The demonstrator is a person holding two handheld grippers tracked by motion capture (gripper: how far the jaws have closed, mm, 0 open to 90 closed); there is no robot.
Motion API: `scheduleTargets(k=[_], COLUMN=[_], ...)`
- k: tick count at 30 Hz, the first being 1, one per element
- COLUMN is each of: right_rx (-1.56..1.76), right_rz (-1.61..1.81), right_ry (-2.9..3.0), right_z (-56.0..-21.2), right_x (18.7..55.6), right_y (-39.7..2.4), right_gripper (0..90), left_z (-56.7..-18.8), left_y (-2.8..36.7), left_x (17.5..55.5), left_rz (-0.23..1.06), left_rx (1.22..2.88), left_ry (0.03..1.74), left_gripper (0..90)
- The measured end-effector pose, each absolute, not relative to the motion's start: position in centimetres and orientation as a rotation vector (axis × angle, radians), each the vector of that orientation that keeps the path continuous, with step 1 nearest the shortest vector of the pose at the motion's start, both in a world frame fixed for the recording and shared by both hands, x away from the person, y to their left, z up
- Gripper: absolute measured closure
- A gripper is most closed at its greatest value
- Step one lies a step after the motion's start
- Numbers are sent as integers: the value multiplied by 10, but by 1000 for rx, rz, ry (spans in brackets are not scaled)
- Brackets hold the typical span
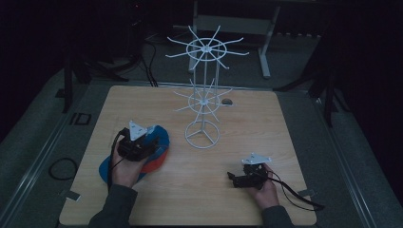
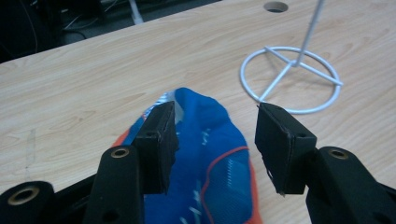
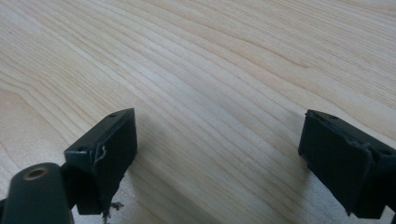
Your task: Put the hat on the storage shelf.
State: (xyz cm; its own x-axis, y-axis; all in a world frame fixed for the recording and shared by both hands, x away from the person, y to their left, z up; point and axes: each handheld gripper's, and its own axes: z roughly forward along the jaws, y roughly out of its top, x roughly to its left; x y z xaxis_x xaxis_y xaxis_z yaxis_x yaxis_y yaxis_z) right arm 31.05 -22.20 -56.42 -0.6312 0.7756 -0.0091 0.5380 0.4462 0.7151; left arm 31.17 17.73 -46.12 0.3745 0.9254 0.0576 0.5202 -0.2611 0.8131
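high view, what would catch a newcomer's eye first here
The tall white wire rack stands out first, upright near the middle of the wooden table, its spoked arms bare. Next is the blue and orange cap to its left, under the left gripper, whose jaws stand apart over the fabric. The right gripper rests open on bare wood near the front right.
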Motion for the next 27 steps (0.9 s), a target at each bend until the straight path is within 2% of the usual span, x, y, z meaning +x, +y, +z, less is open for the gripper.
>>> scheduleTargets(k=[11, 27], right_rx=[1120, 1120], right_rz=[990, 991], right_ry=[2367, 2366], right_z=[-564, -564], right_x=[310, 310], right_y=[-222, -222], right_gripper=[114, 114], left_z=[-473, -482], left_y=[188, 189], left_x=[334, 343], left_rz=[618, 591], left_rx=[1937, 2004], left_ry=[1344, 1389], left_gripper=[512, 522])
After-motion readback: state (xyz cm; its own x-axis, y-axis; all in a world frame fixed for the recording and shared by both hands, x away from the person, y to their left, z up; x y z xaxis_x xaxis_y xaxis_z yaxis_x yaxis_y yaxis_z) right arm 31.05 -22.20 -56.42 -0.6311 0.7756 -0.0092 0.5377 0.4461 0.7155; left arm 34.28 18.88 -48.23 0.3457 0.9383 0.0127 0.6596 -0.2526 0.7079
